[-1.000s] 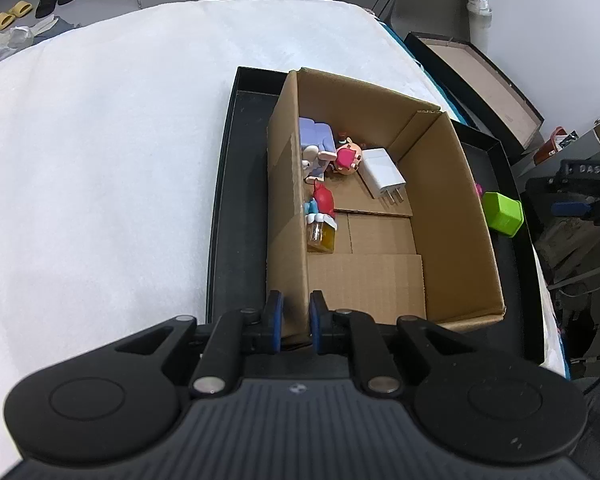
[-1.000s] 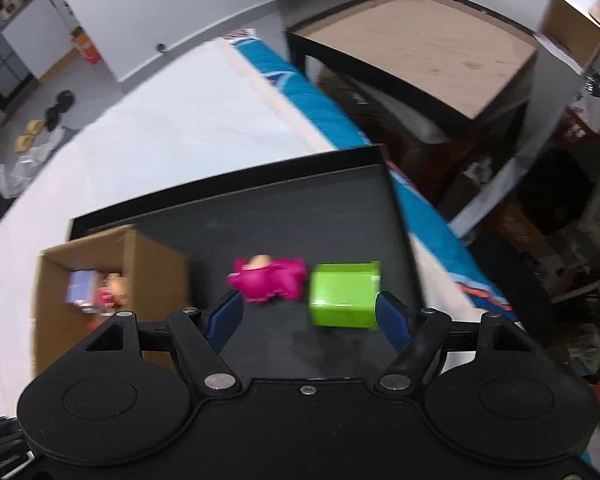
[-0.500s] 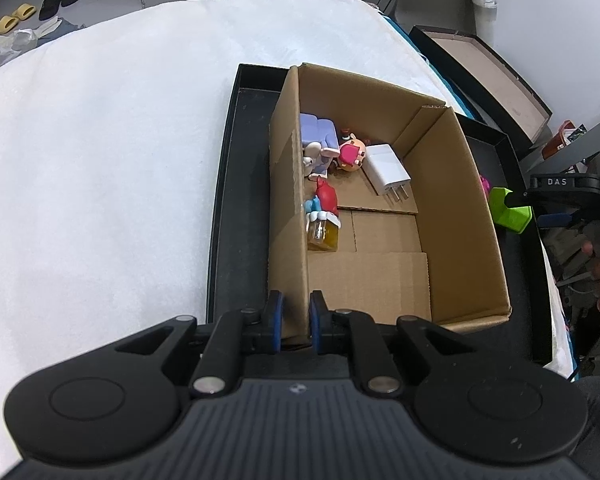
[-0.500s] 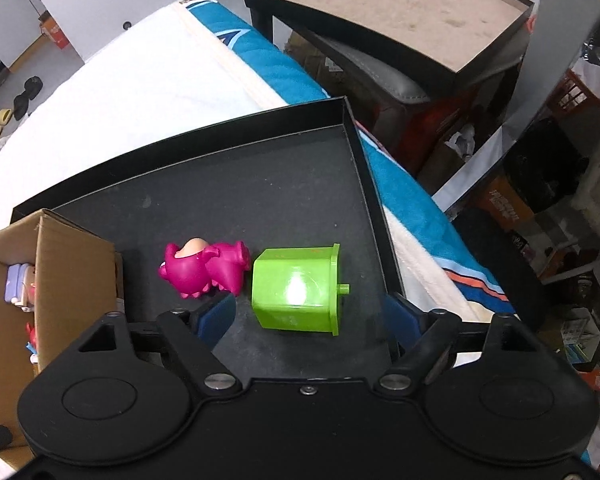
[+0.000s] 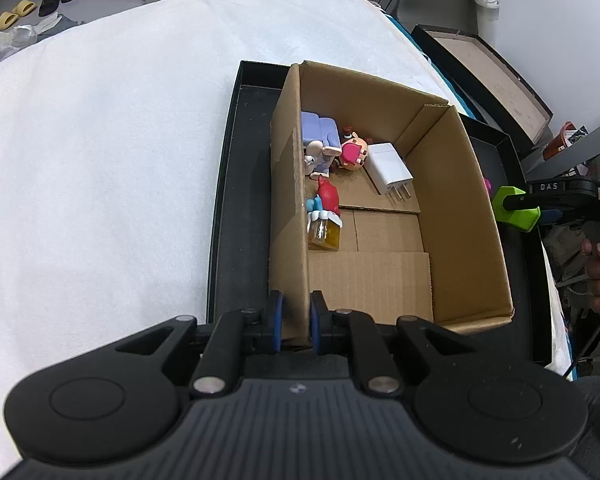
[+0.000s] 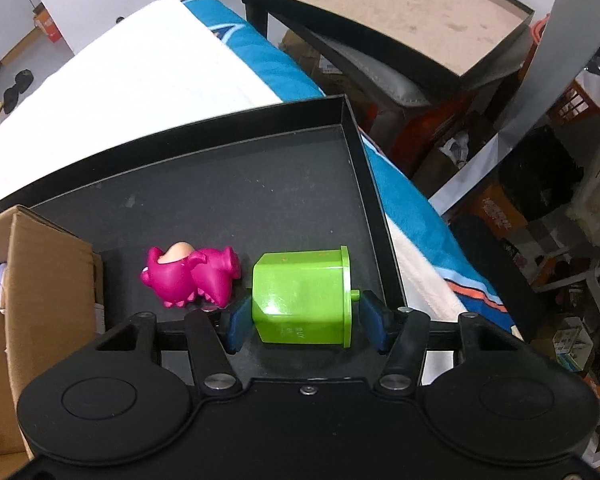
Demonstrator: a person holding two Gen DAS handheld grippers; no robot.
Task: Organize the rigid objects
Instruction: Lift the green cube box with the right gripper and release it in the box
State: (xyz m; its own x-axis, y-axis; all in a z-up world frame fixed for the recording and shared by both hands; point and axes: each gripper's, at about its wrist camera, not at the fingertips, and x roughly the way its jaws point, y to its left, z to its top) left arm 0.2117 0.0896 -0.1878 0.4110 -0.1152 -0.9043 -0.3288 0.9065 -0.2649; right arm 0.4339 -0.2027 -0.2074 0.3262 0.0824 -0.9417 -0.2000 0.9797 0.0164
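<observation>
The green block [image 6: 302,294] is bracketed on the black tray [image 6: 228,184] by the right gripper [image 6: 304,322], its jaws just closed in; the cardboard box [image 5: 460,216] wall is clamped by the left gripper [image 5: 294,320].

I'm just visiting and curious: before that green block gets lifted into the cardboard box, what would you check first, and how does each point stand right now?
1. Green block sits between the right gripper pads, which have just been closing: ok.
2. Pads pressing firmly on both sides: cannot tell.
3. Pink toy clear of the pads: ok, though close.
4. Left gripper clamped on the cardboard box wall, steadying it: ok.
5. Free floor space in the box: ok.
</observation>
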